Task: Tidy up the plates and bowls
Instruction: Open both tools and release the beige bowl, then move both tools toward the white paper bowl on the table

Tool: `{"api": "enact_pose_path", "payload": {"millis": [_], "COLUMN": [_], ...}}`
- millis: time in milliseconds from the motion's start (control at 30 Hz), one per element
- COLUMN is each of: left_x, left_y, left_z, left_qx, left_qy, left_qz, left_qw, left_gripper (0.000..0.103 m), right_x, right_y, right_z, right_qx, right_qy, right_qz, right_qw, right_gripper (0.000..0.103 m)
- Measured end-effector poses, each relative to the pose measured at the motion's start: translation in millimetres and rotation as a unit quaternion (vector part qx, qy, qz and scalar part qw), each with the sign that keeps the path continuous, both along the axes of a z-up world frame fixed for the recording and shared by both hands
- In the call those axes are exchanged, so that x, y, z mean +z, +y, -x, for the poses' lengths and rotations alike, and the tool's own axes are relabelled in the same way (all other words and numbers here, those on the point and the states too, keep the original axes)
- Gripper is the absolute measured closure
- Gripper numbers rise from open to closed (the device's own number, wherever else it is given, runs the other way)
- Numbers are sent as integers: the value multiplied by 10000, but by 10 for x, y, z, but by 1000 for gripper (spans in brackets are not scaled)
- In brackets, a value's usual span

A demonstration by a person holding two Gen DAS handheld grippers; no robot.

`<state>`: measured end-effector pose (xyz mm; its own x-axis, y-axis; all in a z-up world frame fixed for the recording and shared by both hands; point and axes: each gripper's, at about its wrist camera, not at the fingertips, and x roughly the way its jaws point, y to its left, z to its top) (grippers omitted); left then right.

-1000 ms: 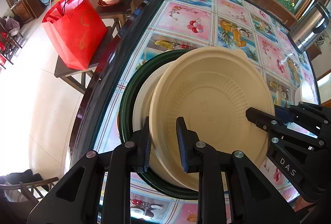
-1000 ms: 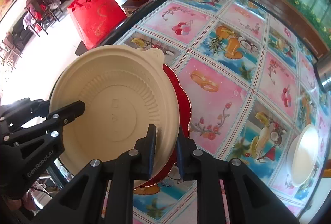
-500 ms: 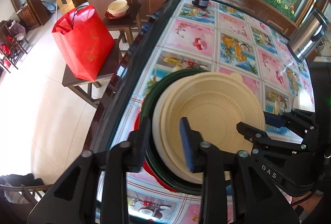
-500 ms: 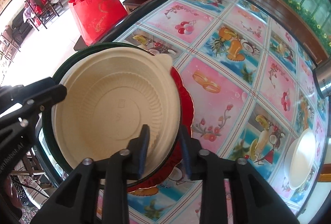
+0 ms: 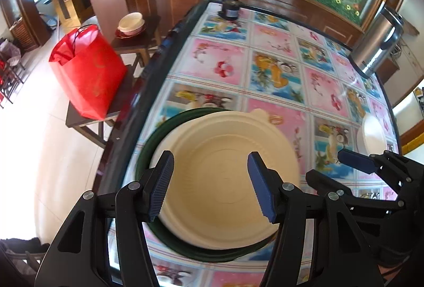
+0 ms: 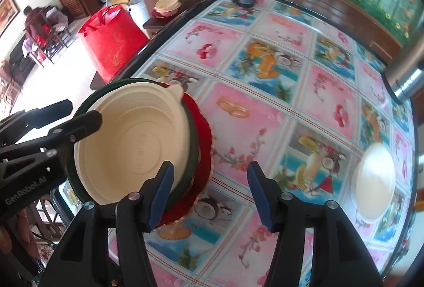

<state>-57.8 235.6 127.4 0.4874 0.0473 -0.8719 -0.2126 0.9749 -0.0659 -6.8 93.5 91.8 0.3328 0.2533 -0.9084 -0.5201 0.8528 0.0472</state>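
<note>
You are letting go: both the left claw (image 5: 210,186) and the right claw (image 6: 209,193) have just been opening, holding nothing. The cream plate (image 6: 132,152) is sitting stacked at left; a white bowl (image 6: 373,181) at lower right is waiting.

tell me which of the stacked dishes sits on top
The cream plate with the small tab on its rim sits on top. Under it come the dark green plate, then the red plate at the bottom.
</note>
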Motion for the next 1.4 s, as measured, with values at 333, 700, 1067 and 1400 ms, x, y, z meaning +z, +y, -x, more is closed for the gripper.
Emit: {"api": "enact_pose_path", "payload": {"millis": [333,700,1067,1400], "left_x": [59,52,-80,-286], "left_y": [-538,-1444,-2281,-2786], "left_z": [-268,-687,-956,-1146], "left_qx": [-225,-1006,-1662,-1893], "left_qy": [-87,-90,56,260], "left_qz": [49,92,90,110], "left_qw": [9997,9948,9860,9815], "left_gripper": [43,43,43,43], "right_x": [8,96,-10,-149], "right_y": [-504,-1432,-2379,-2982], "right_z": [-110,-313,-395,-405], "right_qx": [-391,-1260,-2171,-2712], "right_qy": [-86,-138,-23,131], "right_qz": [20,-40,-38,-103], "right_qw": [9992,9919,9761,9624], "right_gripper": [39,38,37,37]}}
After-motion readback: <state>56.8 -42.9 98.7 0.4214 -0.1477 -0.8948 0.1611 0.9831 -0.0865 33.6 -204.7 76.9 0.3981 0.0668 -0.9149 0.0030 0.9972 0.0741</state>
